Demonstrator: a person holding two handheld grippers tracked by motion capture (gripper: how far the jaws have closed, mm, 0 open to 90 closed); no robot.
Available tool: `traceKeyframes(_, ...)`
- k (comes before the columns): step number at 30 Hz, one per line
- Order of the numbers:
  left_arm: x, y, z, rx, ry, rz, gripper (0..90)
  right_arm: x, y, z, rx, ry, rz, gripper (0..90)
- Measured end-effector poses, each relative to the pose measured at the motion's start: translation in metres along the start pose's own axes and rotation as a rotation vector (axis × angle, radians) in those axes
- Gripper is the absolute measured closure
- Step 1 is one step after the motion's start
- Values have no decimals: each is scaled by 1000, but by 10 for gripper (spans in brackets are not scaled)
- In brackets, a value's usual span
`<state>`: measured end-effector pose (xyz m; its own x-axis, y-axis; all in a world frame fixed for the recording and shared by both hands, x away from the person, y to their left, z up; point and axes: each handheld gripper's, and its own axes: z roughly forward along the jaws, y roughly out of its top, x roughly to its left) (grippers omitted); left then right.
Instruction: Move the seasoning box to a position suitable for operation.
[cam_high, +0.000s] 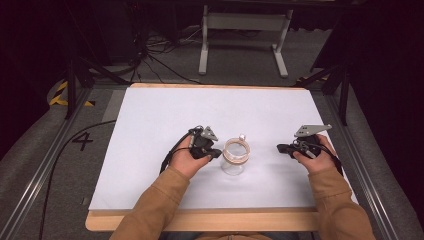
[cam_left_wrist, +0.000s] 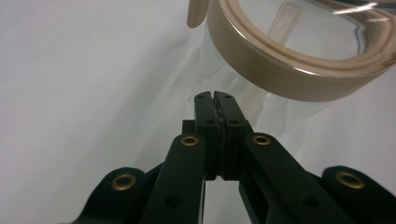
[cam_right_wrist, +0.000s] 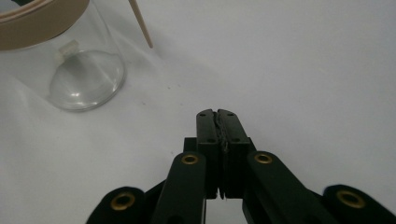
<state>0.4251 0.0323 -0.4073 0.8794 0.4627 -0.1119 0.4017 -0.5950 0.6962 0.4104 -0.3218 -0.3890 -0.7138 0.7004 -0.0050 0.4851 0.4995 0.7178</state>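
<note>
A clear glass jar with a tan wooden rim (cam_high: 235, 156) stands upright near the middle of the white bench (cam_high: 150, 115), between the two hands. The left tool (cam_left_wrist: 215, 95) is just beside the jar, its jaws pressed together and holding nothing. The right tool (cam_right_wrist: 217, 113) is well apart from the jar, also fully closed and empty.

One sign legible: a dark numeral "4" (cam_high: 82, 141), marked on the grey floor (cam_high: 30, 165) just left of the worktop (cam_high: 165, 105), seen in the high view. Nothing else readable anywhere: no label, brand or lettering in either gripper view.
</note>
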Motion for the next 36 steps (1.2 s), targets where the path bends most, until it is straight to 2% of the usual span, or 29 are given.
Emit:
traceKeyframes(4,4,-3,5,-7,0,14,878,0,0,2,5,-13,-13,897)
traceKeyframes(5,4,-3,5,-7,0,14,877,0,0,2,5,-13,-13,897)
traceKeyframes(6,5,-5,8,-14,-10,-5,879,1,0,3,7,-7,-15,897)
traceKeyframes(7,6,-5,9,-16,-11,1,883,1,0,3,8,-7,-15,897)
traceKeyframes(11,5,-6,11,8,-5,8,886,1,0,4,9,-7,-25,898)
traceKeyframes(16,4,-6,11,13,-10,7,886,-1,0,2,-1,-8,-23,897)
traceKeyframes(18,4,-5,10,26,-10,21,888,-2,0,0,-4,-4,-18,898)
traceKeyframes(22,2,-5,11,30,-27,17,885,-2,0,0,-7,-2,-18,897)
traceKeyframes(36,-10,0,15,66,-56,65,864,-3,0,-3,-15,-3,-18,896)
